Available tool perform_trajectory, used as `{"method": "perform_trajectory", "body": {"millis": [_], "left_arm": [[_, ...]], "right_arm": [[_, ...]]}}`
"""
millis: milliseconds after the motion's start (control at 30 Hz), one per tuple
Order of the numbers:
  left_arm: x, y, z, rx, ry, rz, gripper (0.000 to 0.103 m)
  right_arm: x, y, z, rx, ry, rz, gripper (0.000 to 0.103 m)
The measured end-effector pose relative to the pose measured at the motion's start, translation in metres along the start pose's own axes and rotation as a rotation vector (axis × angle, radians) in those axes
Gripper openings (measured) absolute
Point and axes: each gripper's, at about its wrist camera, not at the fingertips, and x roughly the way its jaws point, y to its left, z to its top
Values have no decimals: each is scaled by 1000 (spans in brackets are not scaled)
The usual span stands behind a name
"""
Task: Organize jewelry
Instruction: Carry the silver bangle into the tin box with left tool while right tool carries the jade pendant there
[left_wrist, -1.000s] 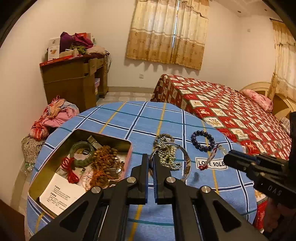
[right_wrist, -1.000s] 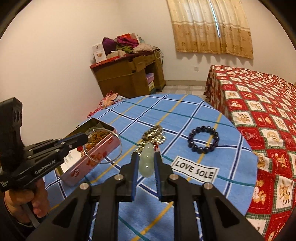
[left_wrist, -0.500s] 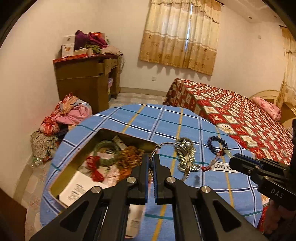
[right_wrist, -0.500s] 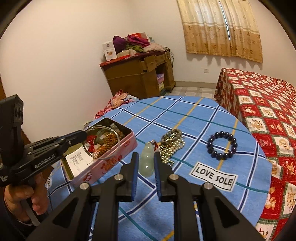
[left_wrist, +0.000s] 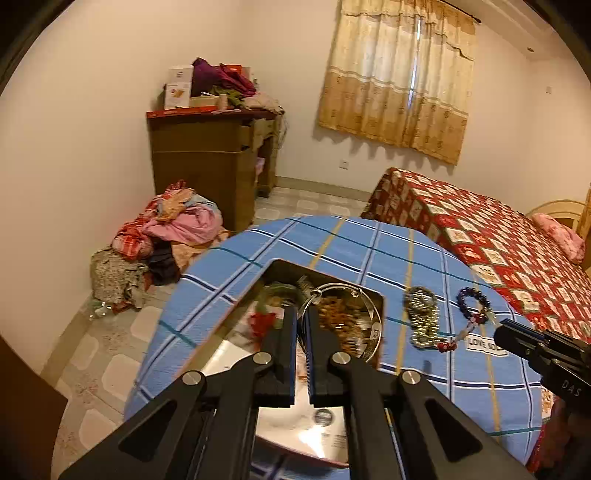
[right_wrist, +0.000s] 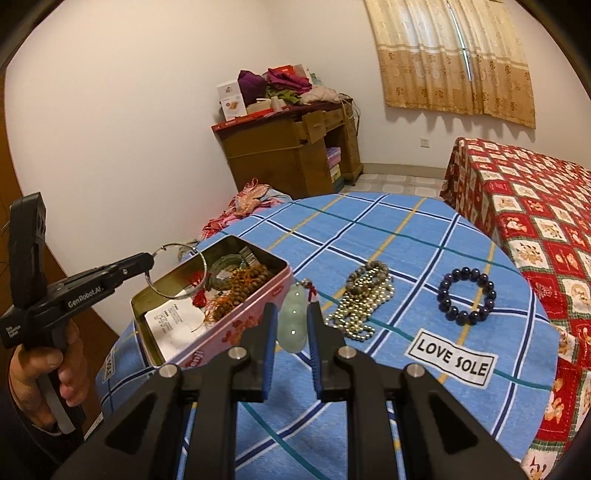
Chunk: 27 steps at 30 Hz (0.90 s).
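On the checked worktop, the left gripper pinched a silver bangle above the open tin, probably to drop it; the right gripper clamped a jade pendant nearby.

A thin silver bangle hangs in the air over the open pink tin, which holds brown prayer beads, a green bangle and a paper slip. A pale jade pendant on a red cord is raised beside the tin. A gold-bead necklace and a dark blue bead bracelet lie flat on the blue checked cloth.
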Motion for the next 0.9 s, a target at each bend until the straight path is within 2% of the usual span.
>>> {"method": "perform_trajectory", "body": {"millis": [233, 900], "left_arm": [[0, 18, -1, -29, 3, 46, 3], [11, 30, -9, -40, 42, 66, 3]], "right_arm": [[5, 6, 0, -8, 4, 21, 19], [34, 54, 24, -80, -9, 126, 19]]}}
